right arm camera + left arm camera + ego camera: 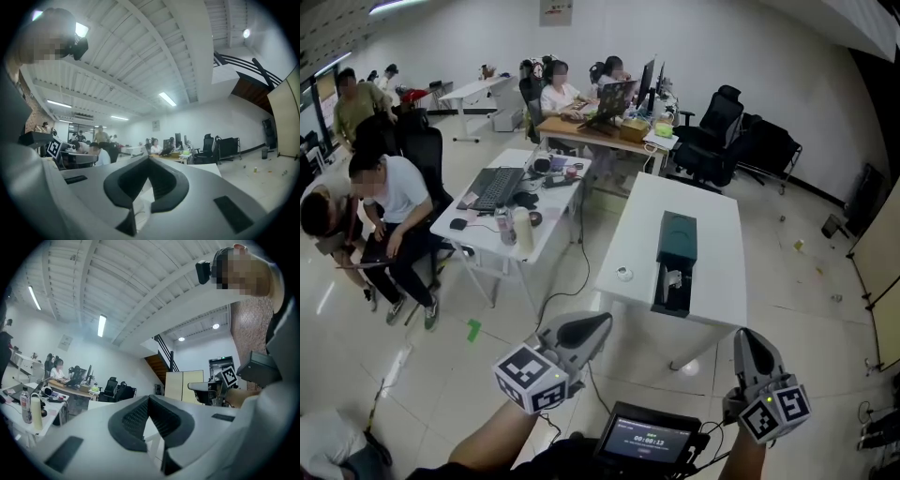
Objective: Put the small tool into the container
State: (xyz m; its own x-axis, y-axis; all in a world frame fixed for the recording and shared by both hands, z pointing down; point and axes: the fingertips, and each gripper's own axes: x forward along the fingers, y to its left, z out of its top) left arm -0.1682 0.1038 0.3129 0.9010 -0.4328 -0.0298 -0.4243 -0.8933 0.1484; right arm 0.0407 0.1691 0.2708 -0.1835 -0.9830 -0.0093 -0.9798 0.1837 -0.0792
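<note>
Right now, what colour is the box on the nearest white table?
The box is dark green, blacker at its open near end; clearest in the head view.

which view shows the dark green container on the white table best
The head view: the dark green container lies in full sight on the white table, one end open. Neither gripper view shows it; jaws fill the middle of each.

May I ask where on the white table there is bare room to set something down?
The white table is bare at its far end beyond the dark container and along its right side. The left strip holds only a small round object. The neighbouring desk is crowded.
</note>
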